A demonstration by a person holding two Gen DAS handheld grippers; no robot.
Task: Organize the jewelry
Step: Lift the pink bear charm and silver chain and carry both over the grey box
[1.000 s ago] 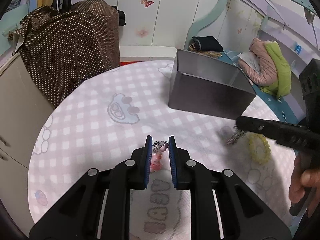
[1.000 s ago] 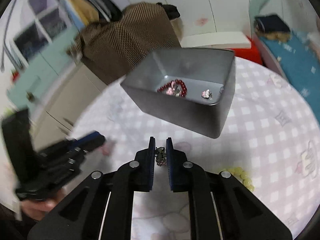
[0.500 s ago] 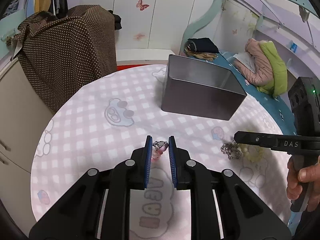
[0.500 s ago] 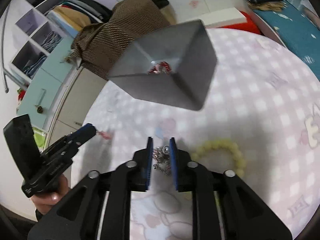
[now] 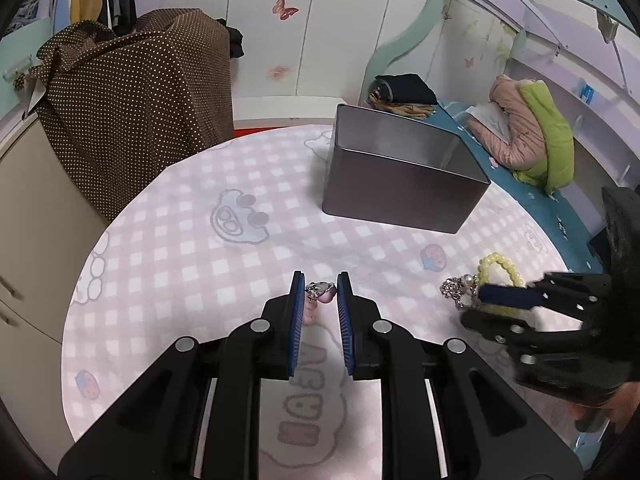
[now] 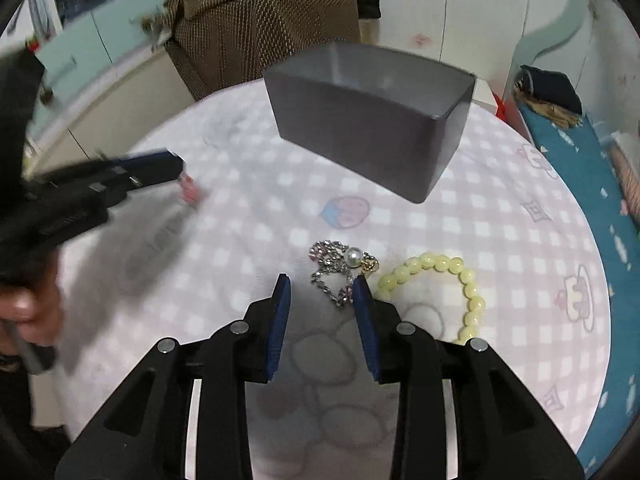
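Round desk [image 5: 168, 208] under a pink-and-white checked cloth with cartoon prints. Grey metal box [image 5: 400, 184] stands toward the far side, open at the top; its contents cannot be seen from either camera.

Left tool [image 5: 320, 292]: jaws narrowly parted, blue pads closed on a small pink charm with a silver clasp [image 5: 320, 291]. The clasp sits between the pad tips, and the pink body hangs just below, close over the cloth. From the right wrist camera the left tool [image 6: 176, 168] shows at the left edge, blurred, the pink piece at its tip, and a hand [image 6: 28, 304] gripping its handle.

Right tool [image 6: 320, 288]: jaws apart, nothing pressed between the pads. A silver chain with a white pearl [image 6: 340, 268] lies on the cloth in a loose heap, partly between the tool tips; the chain's lower end looks to be touching the right-hand pad, though the angle makes that hard to tell. Yellow bead bracelet [image 6: 460, 276] lies flat just beside the chain, on its right, apart from the box.

In the left wrist camera the right tool [image 5: 480, 300] reaches in from the right edge, tip over the chain and bracelet.

Background: brown dotted cloth [image 5: 132, 112] draped over furniture, folded clothes on a blue bed [image 5: 560, 208].
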